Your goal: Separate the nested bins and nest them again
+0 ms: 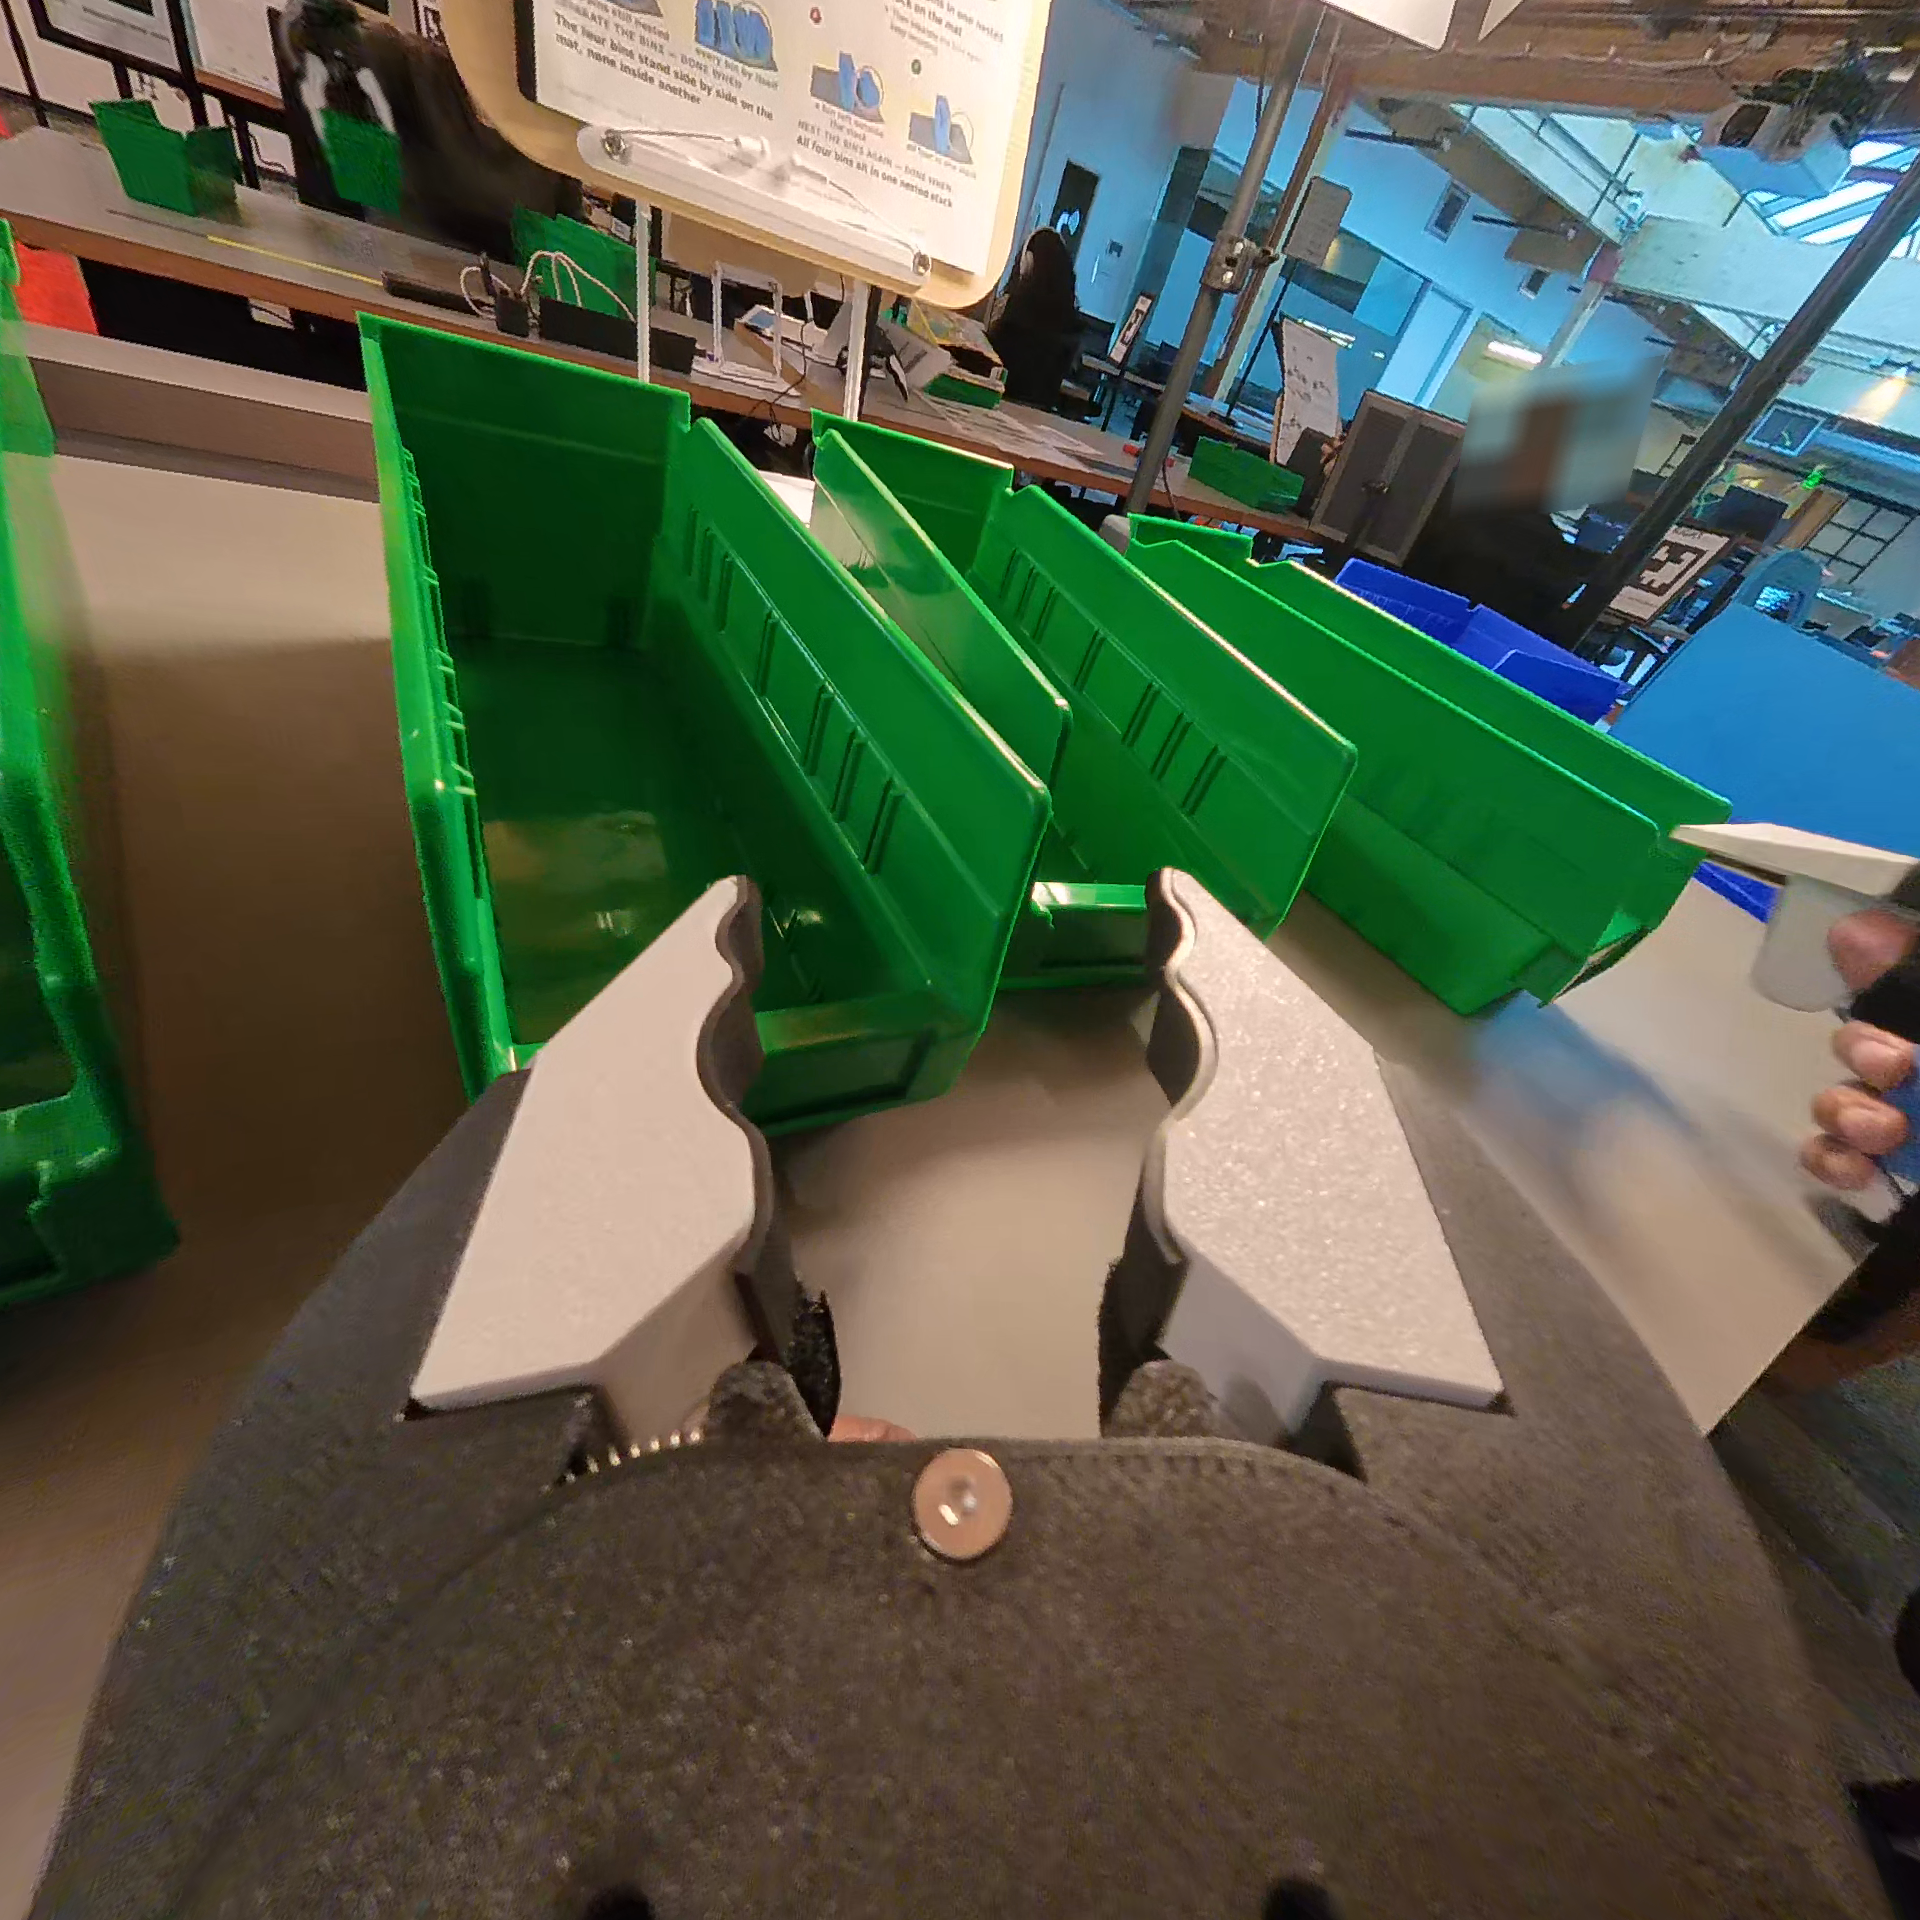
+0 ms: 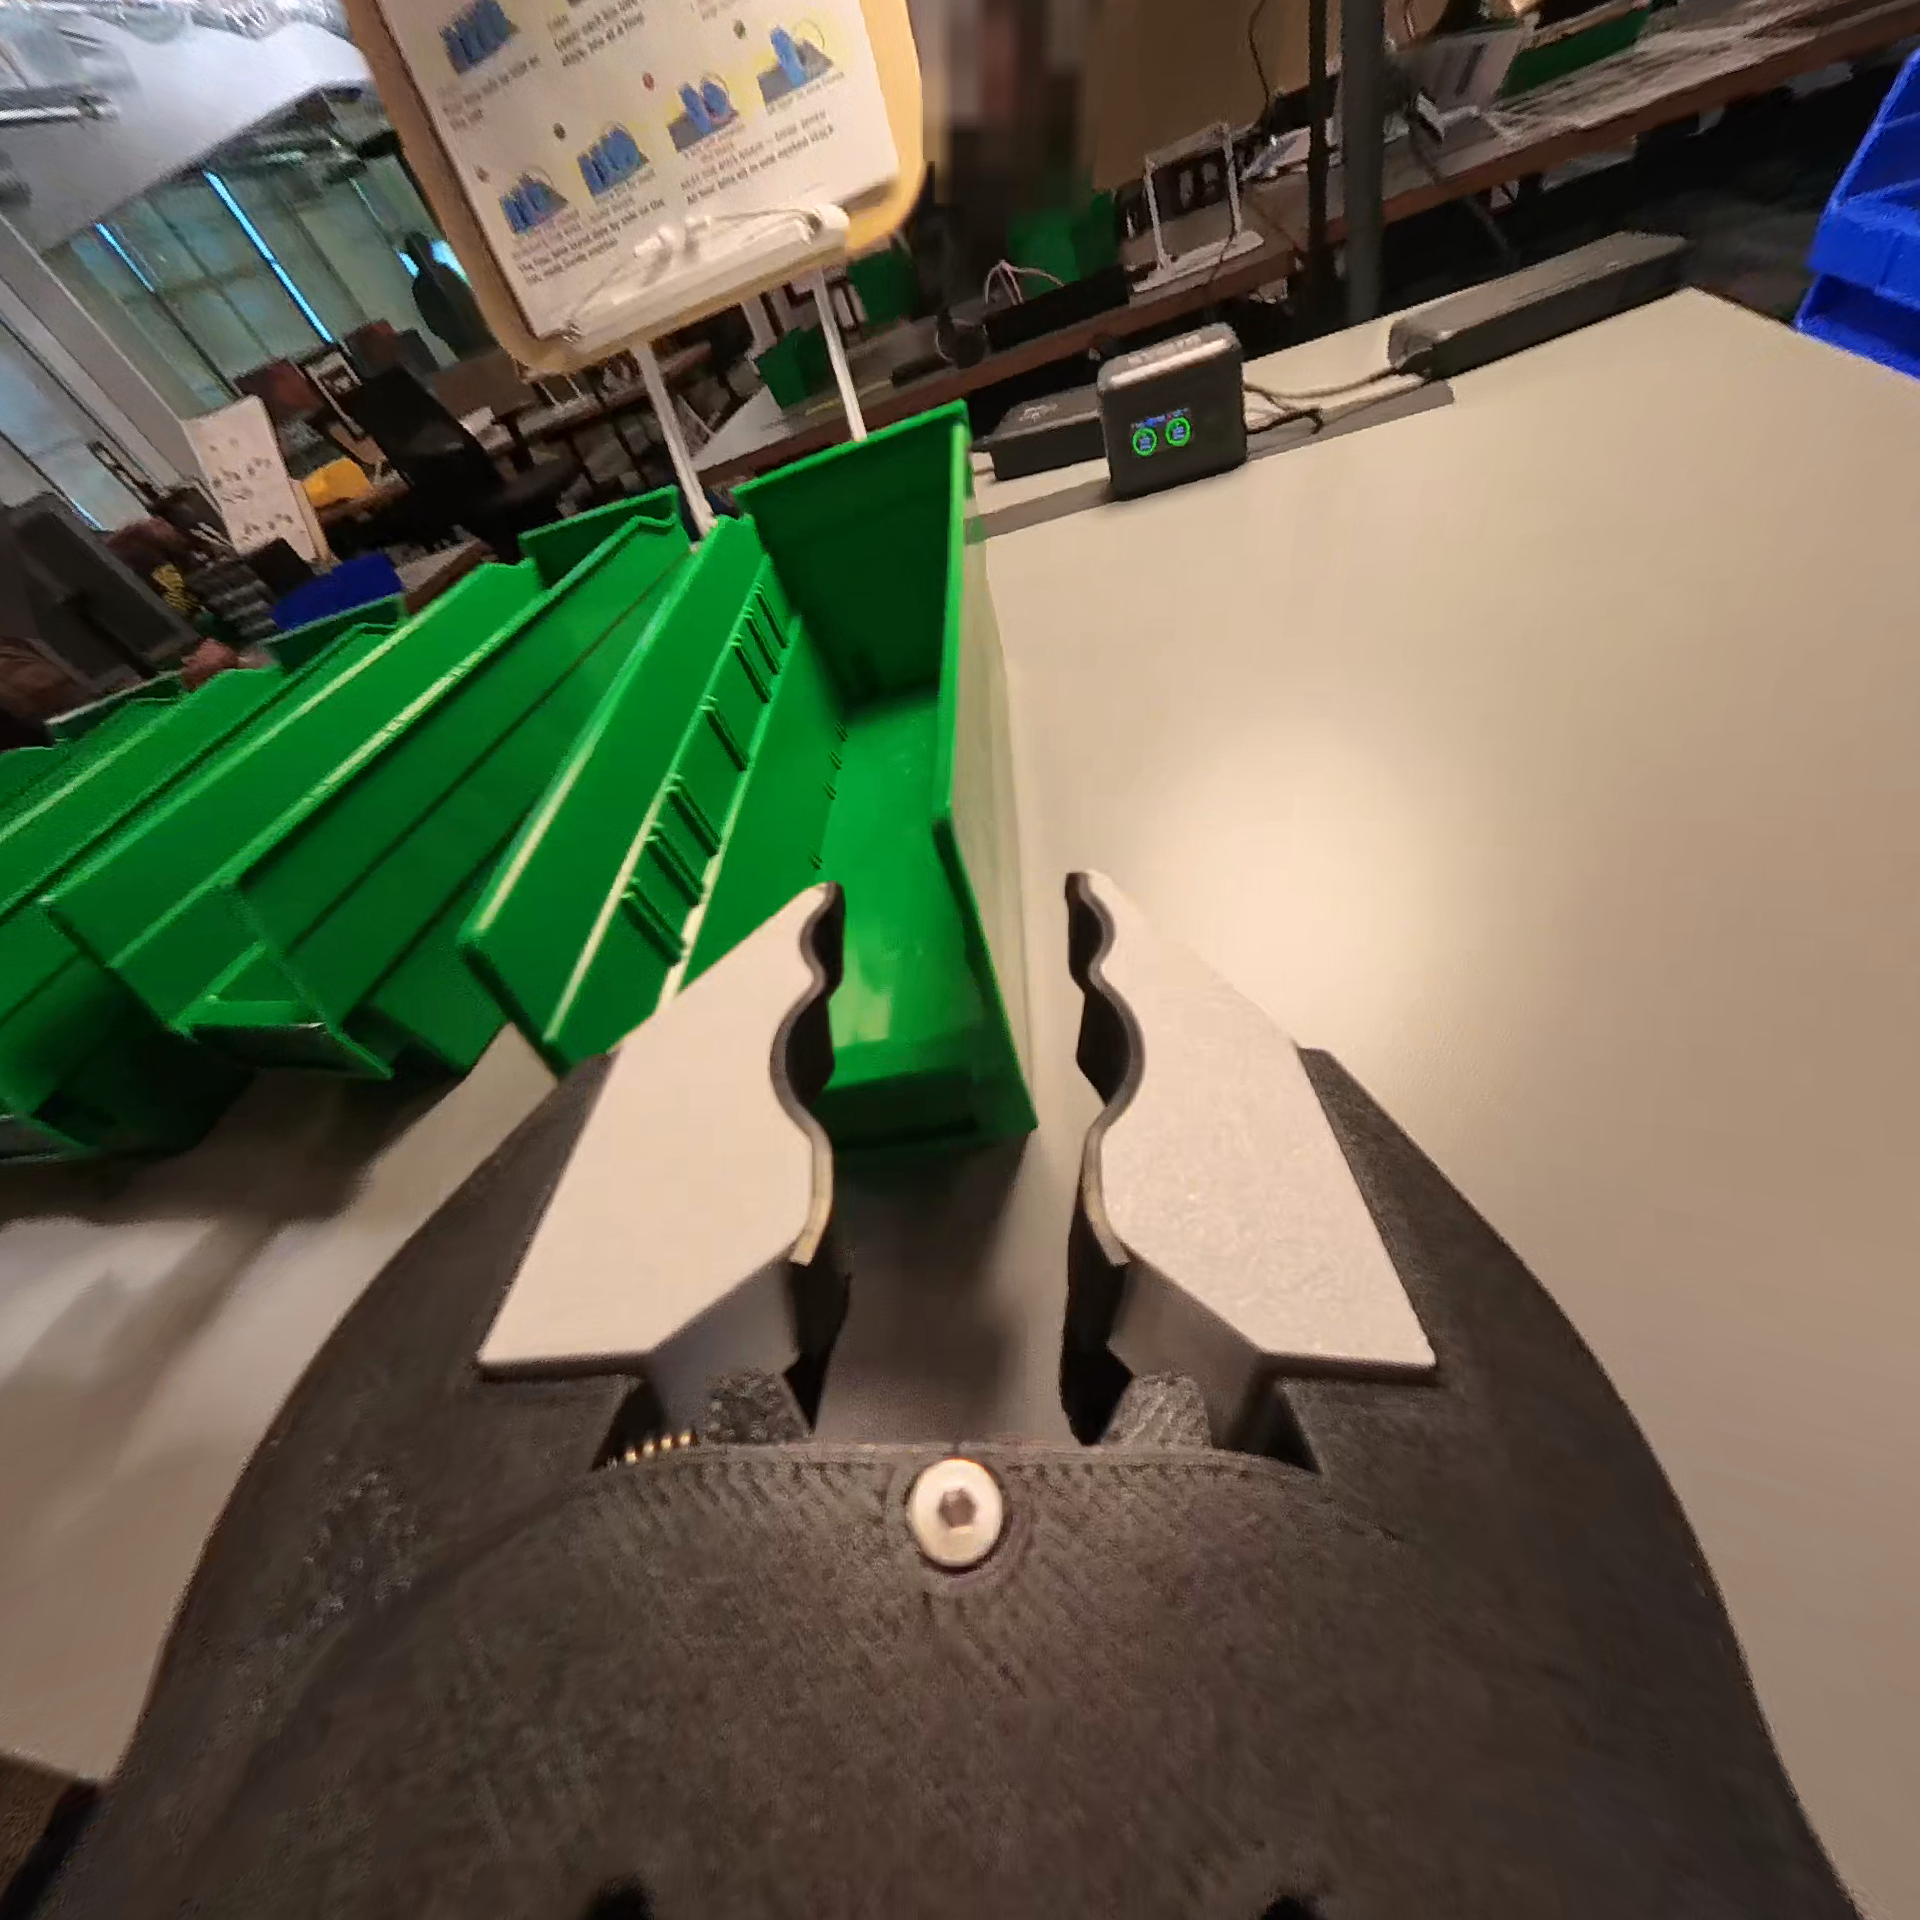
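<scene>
The green bins sit in a row on my gray table [image 1: 1455, 1091], long sides next to each other. In my left view, the nearest green bin [image 1: 582, 727] stands right in front of my fingers with its open top showing. The second green bin [image 1: 1174, 707] lies just beside it, and a third green bin [image 1: 1475, 790] sits past that one. Another green bin [image 1: 42, 935] shows at the far left edge, apart from the row.

My left gripper [image 1: 951, 997] is spread wide with nothing in it. The near corner of the first bin shows between the tips, but the pads do not touch it.

In my right view, the end green bin [image 2: 894, 831] is closest. My right gripper [image 2: 951, 997] is also spread apart and bare. The bin's right wall shows between the fingers, with space on both sides.

Behind the bins stands an instruction board [image 1: 790, 114]. A small black box with green lights [image 2: 1174, 410] rests farther back on the table. Blue bins [image 1: 1455, 623] sit off to the side.
</scene>
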Motion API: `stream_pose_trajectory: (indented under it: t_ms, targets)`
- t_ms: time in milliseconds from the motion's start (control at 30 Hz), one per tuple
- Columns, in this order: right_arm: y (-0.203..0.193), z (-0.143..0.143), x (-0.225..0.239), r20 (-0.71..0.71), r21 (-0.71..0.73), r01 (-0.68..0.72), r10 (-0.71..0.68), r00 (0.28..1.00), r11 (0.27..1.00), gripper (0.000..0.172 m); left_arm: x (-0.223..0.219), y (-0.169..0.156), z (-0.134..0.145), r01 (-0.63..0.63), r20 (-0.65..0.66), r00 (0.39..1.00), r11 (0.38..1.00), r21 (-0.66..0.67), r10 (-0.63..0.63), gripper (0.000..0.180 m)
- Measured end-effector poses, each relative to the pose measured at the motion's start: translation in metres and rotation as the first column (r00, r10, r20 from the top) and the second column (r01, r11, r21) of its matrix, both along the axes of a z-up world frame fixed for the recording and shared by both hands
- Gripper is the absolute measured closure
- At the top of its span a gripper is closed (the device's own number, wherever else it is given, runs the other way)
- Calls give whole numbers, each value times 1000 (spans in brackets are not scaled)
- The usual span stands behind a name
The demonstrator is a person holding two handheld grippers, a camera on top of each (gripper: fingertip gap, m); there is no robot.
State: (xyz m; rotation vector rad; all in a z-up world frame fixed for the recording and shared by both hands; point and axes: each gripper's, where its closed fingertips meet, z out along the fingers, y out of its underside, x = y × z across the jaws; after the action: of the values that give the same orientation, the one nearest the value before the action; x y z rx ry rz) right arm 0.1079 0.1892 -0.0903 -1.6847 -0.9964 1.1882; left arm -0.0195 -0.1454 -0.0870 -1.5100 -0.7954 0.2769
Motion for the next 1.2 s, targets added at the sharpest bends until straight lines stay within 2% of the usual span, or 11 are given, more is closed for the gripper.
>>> stream_pose_trajectory:
  t_ms: [100,200,333,433,533,700,733,867,1200]
  targets:
    - [-28,25,18,-73,69,-57,62,995,996,124,2,1,-1,11,5,1000,1000,-6,-11,108]
    - [-90,41,19,-114,143,-199,216,970,970,126,3,3,-3,12,-1,1000,1000,-29,-12,108]
    - [-171,32,-6,-86,179,-373,392,916,910,126,3,2,-2,-7,-27,1000,999,-46,6,108]
    - [-198,21,-36,-56,177,-399,414,908,900,118,4,0,-1,-20,-33,999,999,-48,19,108]
    - [-207,8,-68,5,139,-398,402,916,907,106,6,-2,-1,-23,-34,999,999,-46,22,108]
    - [-209,-2,-108,82,94,-395,388,918,914,108,10,-4,0,-24,-39,999,999,-45,22,108]
    - [-207,-5,-114,99,89,-384,376,921,919,112,10,-4,0,-24,-39,999,999,-45,22,108]
    - [-201,-11,-120,94,46,-392,386,917,919,158,12,-5,-1,-20,-33,999,999,-42,18,108]
    - [-172,-10,-82,45,33,-308,306,951,951,165,12,-6,-1,-21,-33,999,999,-48,19,108]
